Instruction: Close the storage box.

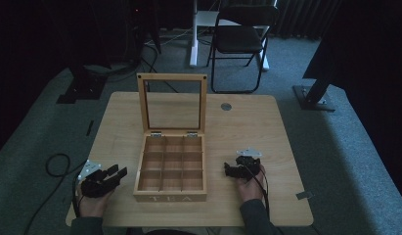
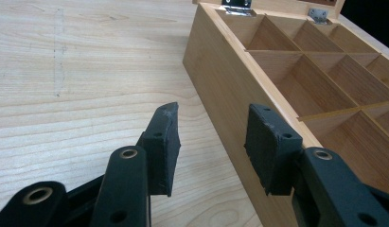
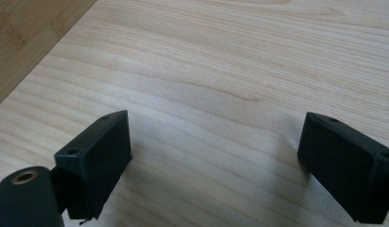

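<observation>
Dim room, bright close-ups.
We see the high view dark and soft; the table (image 1: 267, 142) beyond each gripper is evenly lit.

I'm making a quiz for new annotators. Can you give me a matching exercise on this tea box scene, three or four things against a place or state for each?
Things:
1. tea box
2. lid
3. left gripper
4. folding chair

Places or states:
A. on the floor beyond the table
B. standing upright, swung open
C. mid-table, compartments empty
D. jaws apart, beside the box's side wall

Pairs: 1-C, 2-B, 3-D, 4-A
</observation>
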`<state>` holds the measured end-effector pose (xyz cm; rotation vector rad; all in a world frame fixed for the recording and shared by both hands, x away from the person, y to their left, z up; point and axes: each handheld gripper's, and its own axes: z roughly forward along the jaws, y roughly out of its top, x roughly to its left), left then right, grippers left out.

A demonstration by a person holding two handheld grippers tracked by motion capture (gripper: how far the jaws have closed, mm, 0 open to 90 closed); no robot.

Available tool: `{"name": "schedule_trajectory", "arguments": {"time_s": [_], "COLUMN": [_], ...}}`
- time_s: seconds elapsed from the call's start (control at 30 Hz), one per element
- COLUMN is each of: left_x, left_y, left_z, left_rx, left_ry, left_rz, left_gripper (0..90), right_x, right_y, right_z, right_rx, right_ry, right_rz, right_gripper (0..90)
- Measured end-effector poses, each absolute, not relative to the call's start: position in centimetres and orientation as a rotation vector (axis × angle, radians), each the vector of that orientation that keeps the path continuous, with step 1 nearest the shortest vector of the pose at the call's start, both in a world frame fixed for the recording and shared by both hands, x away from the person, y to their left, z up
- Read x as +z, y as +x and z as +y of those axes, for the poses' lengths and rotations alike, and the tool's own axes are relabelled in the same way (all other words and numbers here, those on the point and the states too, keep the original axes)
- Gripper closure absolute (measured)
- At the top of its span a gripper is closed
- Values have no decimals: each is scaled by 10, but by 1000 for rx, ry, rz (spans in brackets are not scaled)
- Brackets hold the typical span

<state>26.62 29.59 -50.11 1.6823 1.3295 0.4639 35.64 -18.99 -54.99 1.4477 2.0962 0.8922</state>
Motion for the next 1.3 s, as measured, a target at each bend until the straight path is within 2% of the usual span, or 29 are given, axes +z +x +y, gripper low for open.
{"name": "schedule_trajectory", "arguments": {"time_s": [0.47, 0.77, 0.87, 0.97, 1.3], "left_x": [-500, -493, -491, -489, -488], "left_y": [269, 277, 279, 281, 287], "left_z": [294, 293, 292, 291, 289], "left_rx": [465, 481, 485, 493, 481], "left_ry": [1699, 1720, 1727, 1734, 1747], "left_rz": [1326, 1311, 1304, 1306, 1300], "left_gripper": [546, 515, 512, 509, 492], "right_x": [-548, -541, -537, -534, -517], "right_y": [357, 357, 357, 354, 353], "right_z": [-188, -186, -186, -186, -185], "right_rx": [882, 852, 827, 840, 917], "right_ry": [1454, 1468, 1487, 1480, 1447], "right_rz": [2105, 2133, 2134, 2121, 2155], "right_gripper": [134, 353, 463, 494, 510]}}
